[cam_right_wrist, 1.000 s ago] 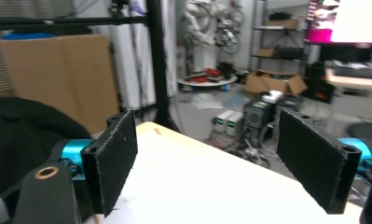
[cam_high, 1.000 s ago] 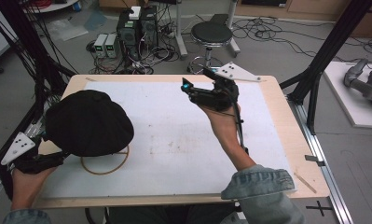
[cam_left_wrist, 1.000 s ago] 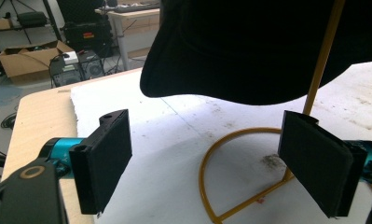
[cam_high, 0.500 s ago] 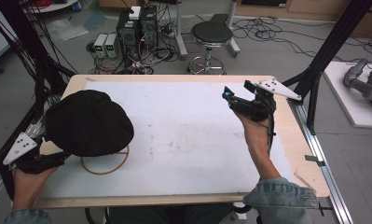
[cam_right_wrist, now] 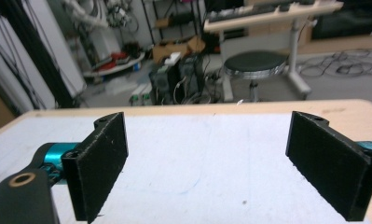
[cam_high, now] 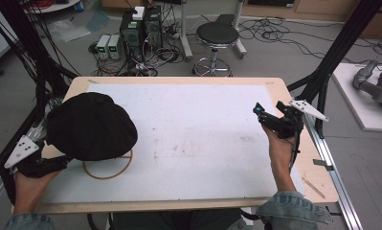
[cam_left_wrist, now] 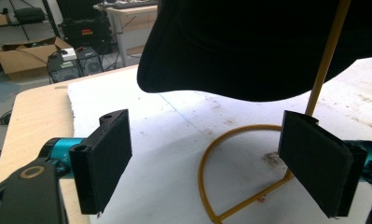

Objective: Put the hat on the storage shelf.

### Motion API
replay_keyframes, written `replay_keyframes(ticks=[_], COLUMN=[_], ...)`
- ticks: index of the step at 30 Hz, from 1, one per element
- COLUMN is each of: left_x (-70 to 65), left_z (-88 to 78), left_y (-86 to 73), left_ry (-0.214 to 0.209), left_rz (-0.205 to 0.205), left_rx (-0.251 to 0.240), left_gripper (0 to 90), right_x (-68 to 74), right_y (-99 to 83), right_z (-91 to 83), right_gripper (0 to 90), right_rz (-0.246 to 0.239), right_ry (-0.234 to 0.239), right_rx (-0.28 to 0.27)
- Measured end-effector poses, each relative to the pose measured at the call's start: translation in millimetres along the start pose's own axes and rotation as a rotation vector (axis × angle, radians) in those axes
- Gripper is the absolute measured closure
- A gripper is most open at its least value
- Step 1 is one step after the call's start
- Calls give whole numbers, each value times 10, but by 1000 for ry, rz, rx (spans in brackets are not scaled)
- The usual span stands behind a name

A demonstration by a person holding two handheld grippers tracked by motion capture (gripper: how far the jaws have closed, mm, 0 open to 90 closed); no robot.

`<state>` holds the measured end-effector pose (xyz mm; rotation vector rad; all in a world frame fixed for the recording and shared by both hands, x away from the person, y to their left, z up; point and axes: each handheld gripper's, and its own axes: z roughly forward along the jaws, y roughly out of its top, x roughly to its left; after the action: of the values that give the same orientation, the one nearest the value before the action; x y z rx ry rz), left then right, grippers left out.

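Note:
A black hat (cam_high: 90, 125) rests on a yellow wire stand whose ring base (cam_high: 107, 171) lies on the white mat at the table's left. My left gripper (cam_high: 59, 162) sits at the front left, just below the hat's brim. In the left gripper view it (cam_left_wrist: 207, 154) is open, with the hat (cam_left_wrist: 267, 42) hanging above the jaws and the stand's ring (cam_left_wrist: 221, 149) and upright rod (cam_left_wrist: 323, 60) between and beyond them. My right gripper (cam_high: 263, 115) is held above the mat's right edge. It (cam_right_wrist: 207, 154) is open and nothing is between its pads.
The white mat (cam_high: 203, 143) covers most of the wooden table (cam_high: 294, 91). Black frame posts (cam_high: 339, 52) stand at the table's sides. Behind the far edge are a round stool (cam_high: 217, 36), computer boxes (cam_high: 140, 28) and loose cables on the floor.
My right gripper has swung from the mat's far middle to its right edge and come nearer the person. The left gripper, the hat and the stand have stayed put.

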<state>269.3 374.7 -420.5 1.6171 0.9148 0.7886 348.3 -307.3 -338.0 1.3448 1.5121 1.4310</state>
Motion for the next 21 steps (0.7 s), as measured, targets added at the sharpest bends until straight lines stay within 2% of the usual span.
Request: replay_keyframes(ticks=[2,13,16,21], left_x=[-5,-2,0,-1], left_z=[6,18,29,43], left_y=[-3,2,4,12], left_ry=[1,-3,-4,-7], left_rz=[0,3,-1,-3], left_rx=[3,4,-1,-5], left_gripper=[177,177,177,177], right_x=[-14,-138,-163,-165], right_y=[-50,-340,-436,-552], right_z=[-25,-65,-56,-9], right_gripper=[125,125,125,125], right_rz=[-24,-27,-31,-34], right_ry=[-12,-41,-57,-57], right_rx=[12,34,48,97])
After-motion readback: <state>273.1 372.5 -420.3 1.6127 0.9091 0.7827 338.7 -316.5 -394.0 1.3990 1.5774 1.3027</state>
